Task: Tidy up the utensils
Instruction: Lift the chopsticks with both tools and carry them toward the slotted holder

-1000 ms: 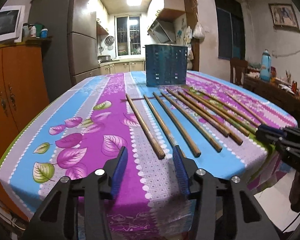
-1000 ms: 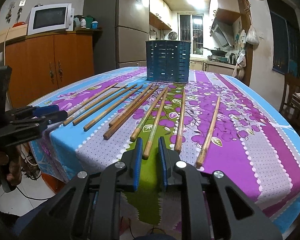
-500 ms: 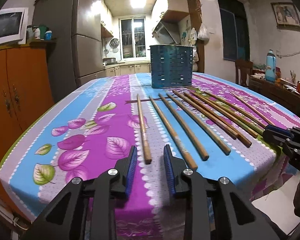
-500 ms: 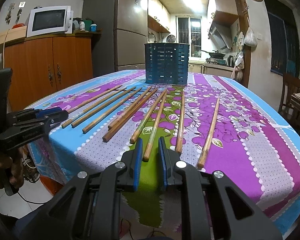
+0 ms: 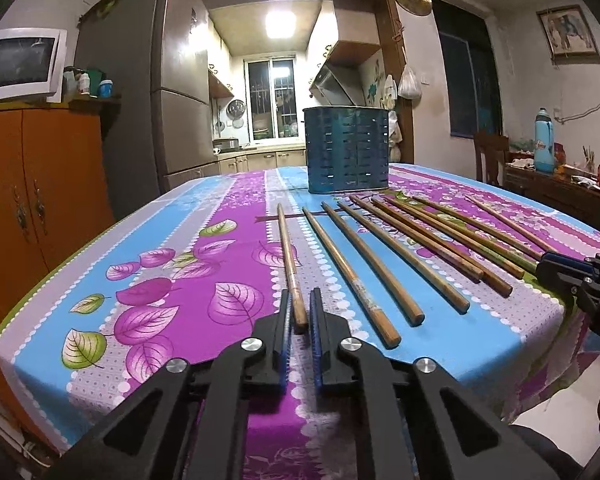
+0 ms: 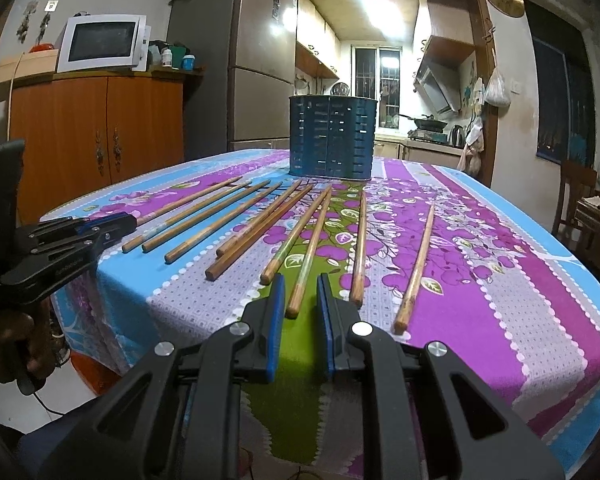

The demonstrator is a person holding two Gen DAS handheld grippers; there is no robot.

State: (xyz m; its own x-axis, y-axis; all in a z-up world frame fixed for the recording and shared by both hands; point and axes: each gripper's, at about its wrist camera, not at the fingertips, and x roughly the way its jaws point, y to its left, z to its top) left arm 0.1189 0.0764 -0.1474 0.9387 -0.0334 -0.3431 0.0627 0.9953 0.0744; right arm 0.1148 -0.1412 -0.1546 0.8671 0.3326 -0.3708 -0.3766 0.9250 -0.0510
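Left tool (image 5: 300, 312) clamped on near end of leftmost chopstick (image 5: 287, 256), likely for transfer to blue slotted holder (image 5: 347, 150) at far end of surface (image 5: 100, 304). Right tool (image 6: 300, 300) nearly closed, straddling another chopstick (image 6: 309, 252); contact unclear. Remaining chopsticks fanned, butts nearest for pickup. No legible writing.

My left camera sits low at the near table edge (image 5: 204, 364), looking along its fingers up the cloth toward the blue holder (image 5: 346, 150). My right camera (image 6: 300, 308) does likewise from further right. Both share the chopsticks (image 6: 308, 248), holder and kitchen doorway (image 5: 280, 92).
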